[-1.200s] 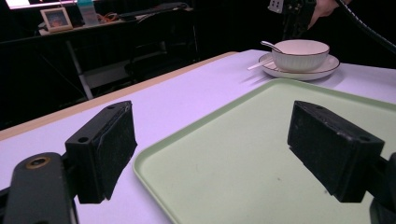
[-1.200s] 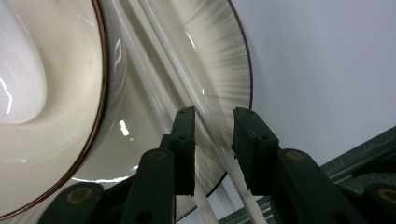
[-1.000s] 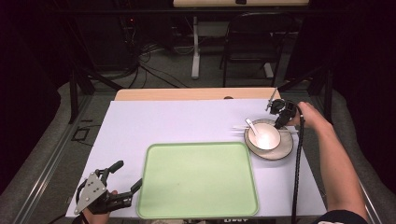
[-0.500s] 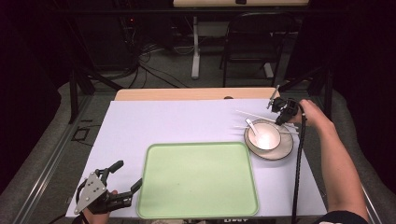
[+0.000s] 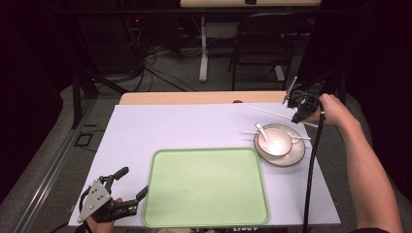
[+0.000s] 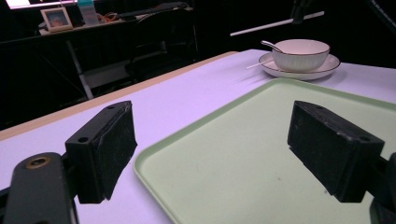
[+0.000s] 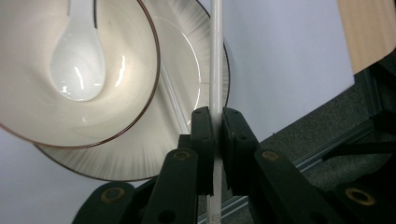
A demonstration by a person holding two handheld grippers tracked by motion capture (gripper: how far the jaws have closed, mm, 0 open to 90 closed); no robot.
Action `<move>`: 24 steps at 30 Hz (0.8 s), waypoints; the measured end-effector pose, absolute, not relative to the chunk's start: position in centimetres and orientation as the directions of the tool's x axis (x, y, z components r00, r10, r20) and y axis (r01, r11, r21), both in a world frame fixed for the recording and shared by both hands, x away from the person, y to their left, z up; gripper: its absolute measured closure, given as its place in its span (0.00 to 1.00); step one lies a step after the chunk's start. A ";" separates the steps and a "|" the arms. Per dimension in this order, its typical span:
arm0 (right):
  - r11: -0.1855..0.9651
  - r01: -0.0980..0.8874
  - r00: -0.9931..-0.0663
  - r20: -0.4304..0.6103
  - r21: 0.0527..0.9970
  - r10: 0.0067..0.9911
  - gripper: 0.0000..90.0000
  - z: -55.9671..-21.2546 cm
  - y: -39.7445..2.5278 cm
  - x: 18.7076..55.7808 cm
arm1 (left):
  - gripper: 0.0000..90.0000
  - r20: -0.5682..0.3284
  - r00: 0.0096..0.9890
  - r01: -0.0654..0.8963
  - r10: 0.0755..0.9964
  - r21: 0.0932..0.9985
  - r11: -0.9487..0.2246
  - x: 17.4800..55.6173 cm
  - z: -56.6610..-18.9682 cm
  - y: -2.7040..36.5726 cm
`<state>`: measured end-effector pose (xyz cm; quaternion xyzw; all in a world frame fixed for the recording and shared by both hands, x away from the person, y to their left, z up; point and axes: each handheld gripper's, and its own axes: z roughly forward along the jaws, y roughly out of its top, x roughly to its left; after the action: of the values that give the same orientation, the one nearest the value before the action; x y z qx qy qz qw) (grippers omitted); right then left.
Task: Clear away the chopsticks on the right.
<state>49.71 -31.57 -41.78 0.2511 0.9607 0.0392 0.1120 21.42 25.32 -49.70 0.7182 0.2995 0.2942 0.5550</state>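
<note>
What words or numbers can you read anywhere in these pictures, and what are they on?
None can be read.
Chopstick shut in the right gripper: a small mark near its lower end, too small to read.
Front edge of the table: a dark strip with pale marks, too blurred to read.
Framed picture on the far desk: too small to tell.
Green tray, bowl and plate: no writing.

The chopstick [image 7: 216, 70] runs off the right gripper view's top edge; the bowl [image 7: 70, 70] is cut off at left.
</note>
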 end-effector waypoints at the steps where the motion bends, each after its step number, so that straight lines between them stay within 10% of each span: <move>1: 0.871 0.473 -0.847 -0.203 0.133 0.491 0.93 -41.3 -31.5 49.5 | 0.17 0.090 0.648 0.103 0.756 0.973 -0.205 21.4 -49.7 25.3; 24: 0.800 0.544 -0.782 -0.190 0.253 0.593 0.93 -37.4 -24.6 38.5 | 0.17 0.089 0.646 0.102 0.759 0.974 -0.201 21.4 -49.7 25.3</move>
<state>38.47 -24.62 -37.38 0.3027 0.9395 0.0926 0.1311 21.37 25.31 -49.68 0.7165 0.3002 0.2951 0.5562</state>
